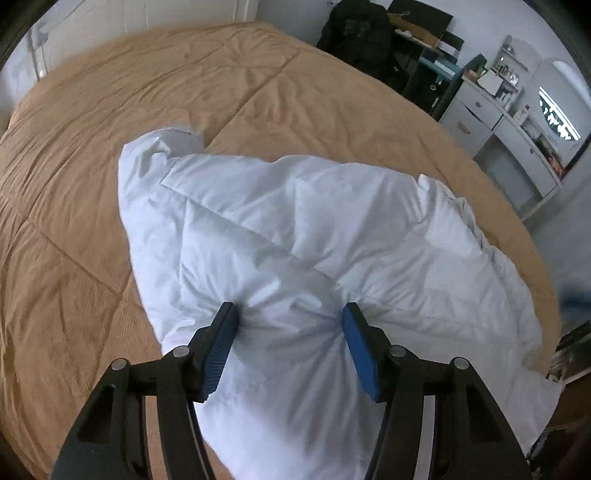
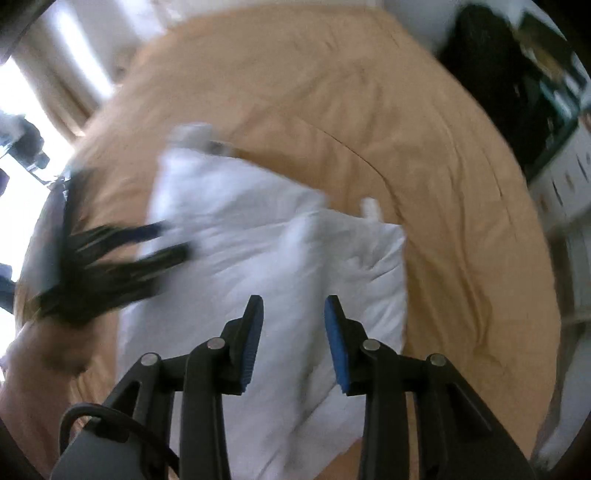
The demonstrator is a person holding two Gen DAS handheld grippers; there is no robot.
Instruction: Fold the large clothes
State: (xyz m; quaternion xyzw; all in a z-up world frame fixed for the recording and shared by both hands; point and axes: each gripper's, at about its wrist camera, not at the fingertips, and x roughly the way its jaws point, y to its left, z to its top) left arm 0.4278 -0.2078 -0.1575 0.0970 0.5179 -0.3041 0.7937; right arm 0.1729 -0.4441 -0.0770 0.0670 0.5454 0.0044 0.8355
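Note:
A white quilted padded garment (image 1: 295, 221) lies spread on a bed with a tan comforter (image 1: 92, 184), one sleeve (image 1: 162, 147) reaching toward the far left. My left gripper (image 1: 288, 310) is shut on a bunched fold at the garment's near edge. Both blue pads (image 1: 218, 350) press into the cloth, and creases fan out from them. In the blurred right wrist view the garment (image 2: 258, 240) lies below my right gripper (image 2: 294, 301), which is open, its pads apart with nothing pinched. The left gripper (image 2: 173, 240) shows there as a dark smear at the garment's left edge.
A black chair with dark clothing (image 1: 354, 33) stands beyond the bed's far side. A white dresser with shelves and small items (image 1: 509, 122) lines the right wall. The bed's right edge (image 1: 546, 288) curves close to the garment. A person's hand (image 2: 37, 350) shows at lower left.

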